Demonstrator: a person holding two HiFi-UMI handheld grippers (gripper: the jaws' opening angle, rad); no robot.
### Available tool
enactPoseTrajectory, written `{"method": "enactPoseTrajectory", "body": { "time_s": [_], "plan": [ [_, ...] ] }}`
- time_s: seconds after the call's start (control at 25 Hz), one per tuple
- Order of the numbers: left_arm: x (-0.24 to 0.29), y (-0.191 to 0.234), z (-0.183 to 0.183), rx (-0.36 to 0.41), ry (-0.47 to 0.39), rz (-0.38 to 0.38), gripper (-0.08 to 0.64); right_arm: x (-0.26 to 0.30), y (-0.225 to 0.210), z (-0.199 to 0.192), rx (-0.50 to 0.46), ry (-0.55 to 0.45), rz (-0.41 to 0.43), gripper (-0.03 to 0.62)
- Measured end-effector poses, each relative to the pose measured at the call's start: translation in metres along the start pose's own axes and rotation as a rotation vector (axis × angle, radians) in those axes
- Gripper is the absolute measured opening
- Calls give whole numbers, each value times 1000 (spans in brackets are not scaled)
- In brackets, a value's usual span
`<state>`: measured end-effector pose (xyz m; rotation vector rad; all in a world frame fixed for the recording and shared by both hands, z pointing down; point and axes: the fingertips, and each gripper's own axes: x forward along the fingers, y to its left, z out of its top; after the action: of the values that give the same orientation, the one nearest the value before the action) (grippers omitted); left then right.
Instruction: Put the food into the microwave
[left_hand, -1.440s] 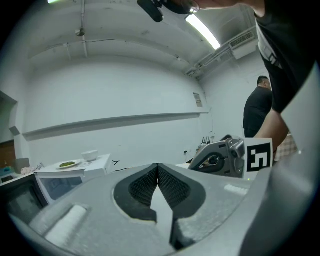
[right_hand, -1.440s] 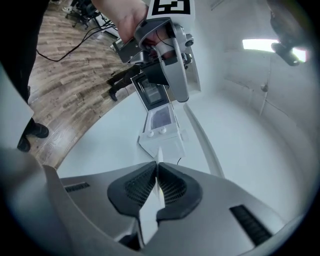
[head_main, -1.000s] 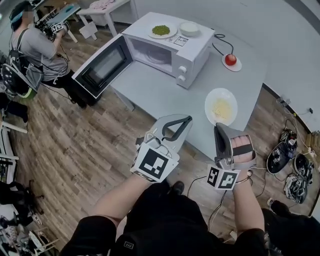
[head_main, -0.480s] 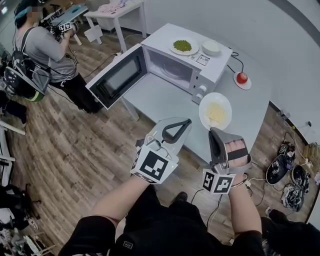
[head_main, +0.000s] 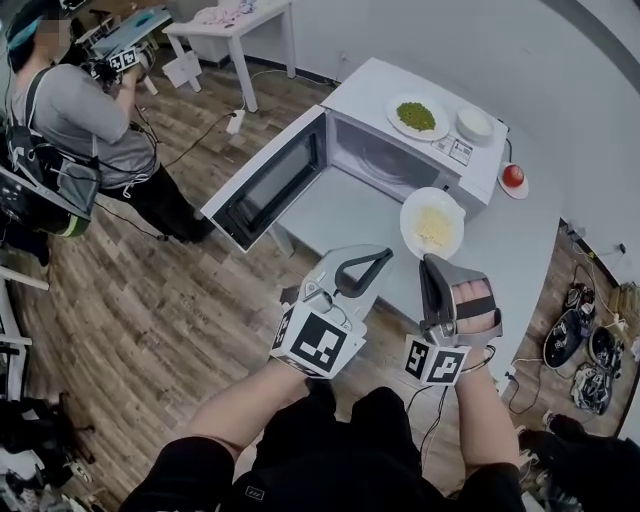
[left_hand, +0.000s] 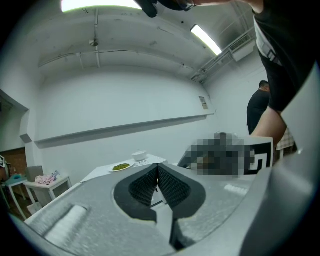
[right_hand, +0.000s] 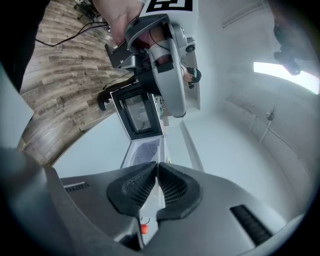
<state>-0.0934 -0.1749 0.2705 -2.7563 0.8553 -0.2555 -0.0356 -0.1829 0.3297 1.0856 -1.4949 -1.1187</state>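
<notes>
A white microwave (head_main: 455, 165) stands on the grey table (head_main: 500, 260) with its door (head_main: 265, 185) swung wide open and its cavity (head_main: 385, 160) empty. A white plate of yellow food (head_main: 432, 222) lies on the table in front of it. My right gripper (head_main: 432, 264) is shut just short of that plate's near edge, nothing between its pads (right_hand: 172, 187). My left gripper (head_main: 383, 257) hangs shut and empty to the left, near the table's edge. In the right gripper view the open door (right_hand: 137, 112) lies ahead of the gripper (right_hand: 156, 167). The left gripper (left_hand: 157, 170) points level.
A plate of green food (head_main: 416, 115) and a white bowl (head_main: 474, 123) rest on the microwave's top. A red fruit on a small dish (head_main: 513, 177) sits at the table's right. A person (head_main: 80, 100) stands far left; devices and cables (head_main: 580, 340) lie on the floor right.
Both grippers have moved forward toward the table and microwave, keeping side by side and shut. The plate of yellow food now lies right in front of the right gripper.
</notes>
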Motion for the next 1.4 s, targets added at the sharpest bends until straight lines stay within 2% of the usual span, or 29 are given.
{"method": "enactPoseTrajectory", "body": {
  "time_s": [0.44, 0.84, 1.4],
  "plan": [
    [6, 72, -51, -39, 13, 36, 8, 72, 14, 31, -3, -3, 17, 28],
    [43, 100, -106, -104, 55, 60, 8, 142, 36, 26, 4, -36, 38, 29],
    [103, 153, -186, -100, 65, 106, 8, 248, 72, 1, 36, -8, 48, 29]
  ]
}}
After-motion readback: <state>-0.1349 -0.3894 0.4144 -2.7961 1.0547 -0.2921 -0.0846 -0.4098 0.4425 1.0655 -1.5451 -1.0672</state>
